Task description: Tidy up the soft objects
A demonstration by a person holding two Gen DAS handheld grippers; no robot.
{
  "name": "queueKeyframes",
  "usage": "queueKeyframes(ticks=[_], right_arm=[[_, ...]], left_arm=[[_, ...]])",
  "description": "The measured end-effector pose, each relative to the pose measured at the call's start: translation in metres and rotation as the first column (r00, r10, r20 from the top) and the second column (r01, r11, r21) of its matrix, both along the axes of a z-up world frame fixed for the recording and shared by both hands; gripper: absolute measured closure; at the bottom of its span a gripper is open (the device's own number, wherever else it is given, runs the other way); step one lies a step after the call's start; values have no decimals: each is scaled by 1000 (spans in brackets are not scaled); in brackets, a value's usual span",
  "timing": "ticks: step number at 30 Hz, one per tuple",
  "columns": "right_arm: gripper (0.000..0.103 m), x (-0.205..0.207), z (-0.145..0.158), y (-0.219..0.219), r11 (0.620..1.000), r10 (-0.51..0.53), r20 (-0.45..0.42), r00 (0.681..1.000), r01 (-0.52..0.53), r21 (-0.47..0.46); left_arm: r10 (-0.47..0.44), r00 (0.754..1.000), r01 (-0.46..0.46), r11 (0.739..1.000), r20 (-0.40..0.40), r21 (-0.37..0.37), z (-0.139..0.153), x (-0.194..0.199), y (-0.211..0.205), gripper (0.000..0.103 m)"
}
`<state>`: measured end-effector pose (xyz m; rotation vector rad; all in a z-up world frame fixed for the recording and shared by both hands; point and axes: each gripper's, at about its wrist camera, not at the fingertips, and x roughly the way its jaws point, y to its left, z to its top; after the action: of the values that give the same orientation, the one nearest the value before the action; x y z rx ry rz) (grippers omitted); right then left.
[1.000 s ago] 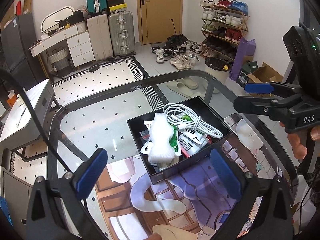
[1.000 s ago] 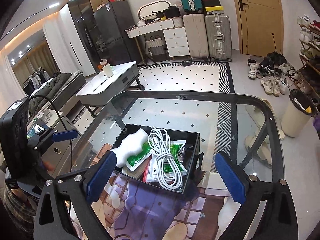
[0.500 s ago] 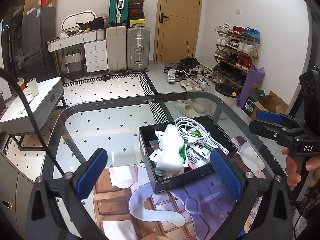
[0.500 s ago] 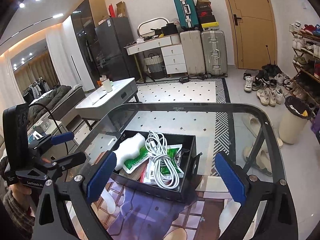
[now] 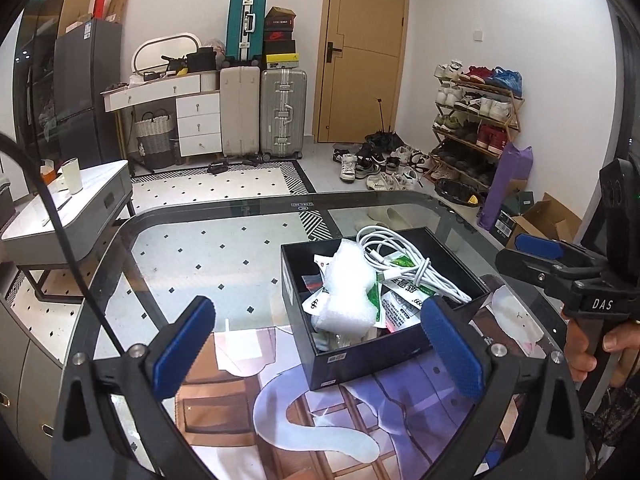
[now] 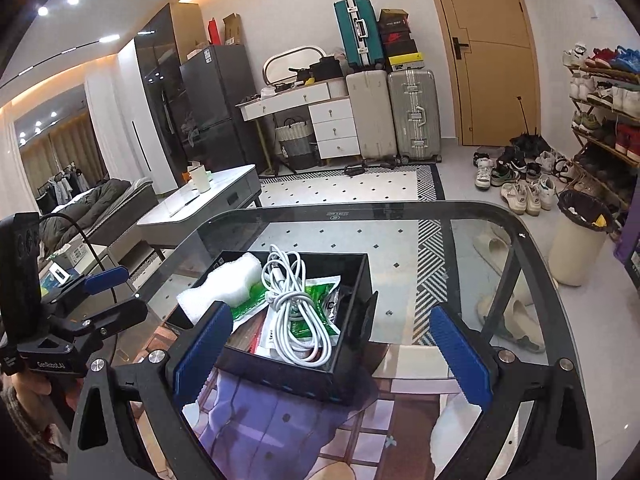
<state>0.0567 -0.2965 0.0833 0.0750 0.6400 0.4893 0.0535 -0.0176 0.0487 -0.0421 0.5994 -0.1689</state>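
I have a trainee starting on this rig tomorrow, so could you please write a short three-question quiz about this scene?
1. True or false: the left gripper is shut on the white cable.
2. Multiple choice: the bubble wrap lies A) on the floor, B) in the black box, C) between the right gripper's fingers.
3. Fill in: the black box stands on the ______ table.

Key
1. False; both grippers are open and hold nothing.
2. B; it rests on the packets, beside the cable.
3. Glass.
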Motion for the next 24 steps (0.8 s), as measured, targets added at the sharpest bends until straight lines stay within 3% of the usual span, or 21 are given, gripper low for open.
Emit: queueKeyframes(ticks=[24], right_arm=[[3,-15,-35,7,999,3,81,997,0,-34]], left_arm=[[16,998,-16,1000,62,-10,-34,-11,-4,0]])
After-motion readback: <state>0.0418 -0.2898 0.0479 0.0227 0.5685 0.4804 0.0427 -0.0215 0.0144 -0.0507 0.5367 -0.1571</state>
